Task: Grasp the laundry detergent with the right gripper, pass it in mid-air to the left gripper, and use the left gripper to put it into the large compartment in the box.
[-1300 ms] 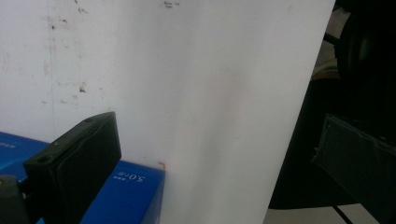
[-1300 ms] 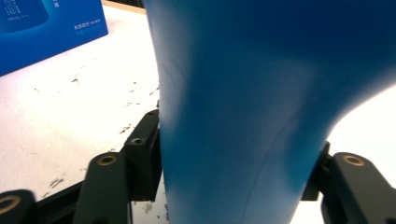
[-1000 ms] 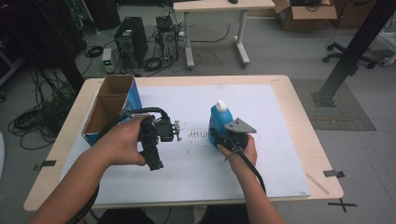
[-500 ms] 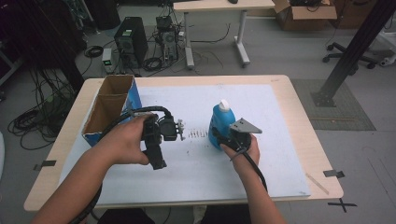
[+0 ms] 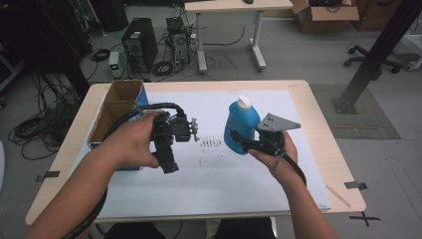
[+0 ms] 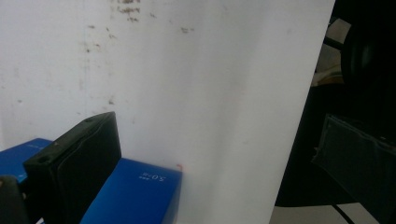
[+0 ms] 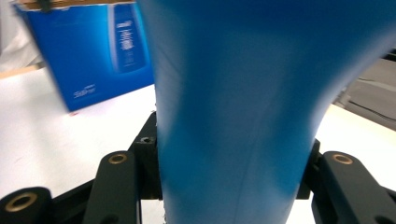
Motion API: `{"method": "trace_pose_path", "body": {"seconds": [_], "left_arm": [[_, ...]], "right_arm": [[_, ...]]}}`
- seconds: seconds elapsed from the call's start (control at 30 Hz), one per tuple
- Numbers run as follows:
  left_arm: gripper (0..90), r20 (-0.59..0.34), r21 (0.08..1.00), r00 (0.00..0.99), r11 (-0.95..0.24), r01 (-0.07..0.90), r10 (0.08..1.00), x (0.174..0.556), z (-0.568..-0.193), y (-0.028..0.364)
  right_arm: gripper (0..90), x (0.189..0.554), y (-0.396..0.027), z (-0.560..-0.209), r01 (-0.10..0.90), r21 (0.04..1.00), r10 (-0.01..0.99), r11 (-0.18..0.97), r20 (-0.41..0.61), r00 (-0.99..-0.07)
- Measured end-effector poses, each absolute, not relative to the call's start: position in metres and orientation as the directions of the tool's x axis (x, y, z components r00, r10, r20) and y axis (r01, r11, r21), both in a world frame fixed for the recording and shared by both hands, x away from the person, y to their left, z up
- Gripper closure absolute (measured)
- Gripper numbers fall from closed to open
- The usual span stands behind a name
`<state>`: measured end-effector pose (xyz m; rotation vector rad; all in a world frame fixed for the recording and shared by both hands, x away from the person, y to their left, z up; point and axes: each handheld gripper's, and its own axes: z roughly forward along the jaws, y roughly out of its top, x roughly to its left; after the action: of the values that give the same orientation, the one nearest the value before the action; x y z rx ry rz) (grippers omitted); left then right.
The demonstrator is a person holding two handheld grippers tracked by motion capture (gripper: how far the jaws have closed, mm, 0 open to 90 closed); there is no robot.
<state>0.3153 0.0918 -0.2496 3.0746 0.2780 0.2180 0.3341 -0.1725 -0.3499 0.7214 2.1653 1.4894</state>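
My right gripper [image 5: 239, 141] is shut on a blue bottle [image 5: 241, 124] with a white cap, holding it low on its body just above the white sheet. In the right gripper view the blue bottle [image 7: 233, 107] sits between the two jaws of the right gripper [image 7: 229, 168]. My left gripper [image 5: 192, 130] is held left of the bottle, pointing toward it, beside an open cardboard box [image 5: 102, 122] with blue sides. The left gripper [image 6: 215, 128] is open with bare sheet between its jaws. The blue box [image 6: 135, 196] lies near its left jaw.
A white paper sheet [image 5: 214, 179] covers most of the wooden table [image 5: 318, 114], with small dark marks [image 5: 211, 143] at its middle. The blue box [image 7: 102, 51] stands beyond the bottle. On the floor behind are a computer tower [image 5: 138, 45], cables, another desk [image 5: 229, 10] and a black post [image 5: 373, 59].
The right gripper has carried the bottle slightly up and away from me. The left gripper has barely shifted.
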Motion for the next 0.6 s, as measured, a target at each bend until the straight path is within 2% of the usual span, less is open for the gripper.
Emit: {"method": "trace_pose_path", "body": {"seconds": [0.33, 0.6], "left_arm": [[0.2, 0.126, 0.066, 0.98, -0.987, 0.145, 0.152, 0.314, -0.237, 0.085], [0.2, 0.123, 0.061, 0.985, -0.991, 0.116, 0.123, 0.313, -0.234, 0.08]], "right_arm": [[46.0, 0.325, -0.18, -0.343, 0.139, 0.922, 0.445, 0.361, -0.04, -0.895], [45.9, 0.318, -0.18, -0.353, 0.111, 0.913, 0.358, 0.394, -0.041, -0.933]]}}
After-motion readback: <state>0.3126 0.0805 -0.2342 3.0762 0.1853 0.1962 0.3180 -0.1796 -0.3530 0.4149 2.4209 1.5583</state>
